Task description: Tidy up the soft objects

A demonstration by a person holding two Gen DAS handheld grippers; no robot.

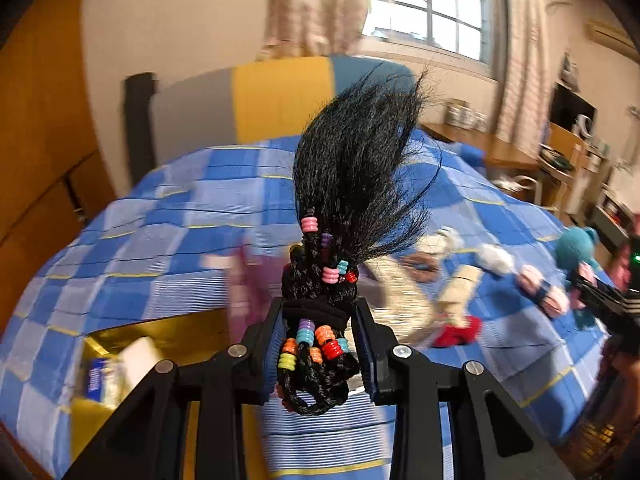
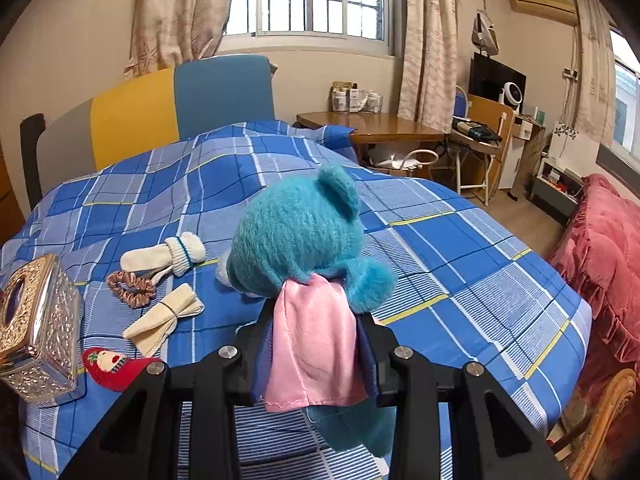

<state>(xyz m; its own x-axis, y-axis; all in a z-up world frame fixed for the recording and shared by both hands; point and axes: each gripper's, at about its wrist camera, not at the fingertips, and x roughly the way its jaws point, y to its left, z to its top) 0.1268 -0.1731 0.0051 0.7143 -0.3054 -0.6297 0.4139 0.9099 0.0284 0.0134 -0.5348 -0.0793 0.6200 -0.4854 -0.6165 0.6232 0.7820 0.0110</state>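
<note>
My left gripper point(image 1: 320, 344) is shut on a black hairpiece with coloured beads point(image 1: 340, 208) and holds it above the blue plaid bedspread point(image 1: 160, 248). My right gripper point(image 2: 316, 356) is shut on a teal plush bear point(image 2: 300, 236) by its pink satin cape point(image 2: 312, 344), lifted over the bed point(image 2: 460, 248). The bear and right gripper also show at the right edge of the left wrist view point(image 1: 576, 248). On the bed lie white socks point(image 2: 168, 256), a brown scrunchie point(image 2: 130, 284), a cream bundle point(image 2: 164, 316) and a red doll piece point(image 2: 112, 366).
A clear patterned tissue box point(image 2: 36, 328) stands at the bed's left. A colour-block headboard point(image 2: 160, 112) is behind. A wooden table point(image 2: 368, 126), folding chair point(image 2: 476, 152) and a red-covered seat point(image 2: 604, 264) are to the right.
</note>
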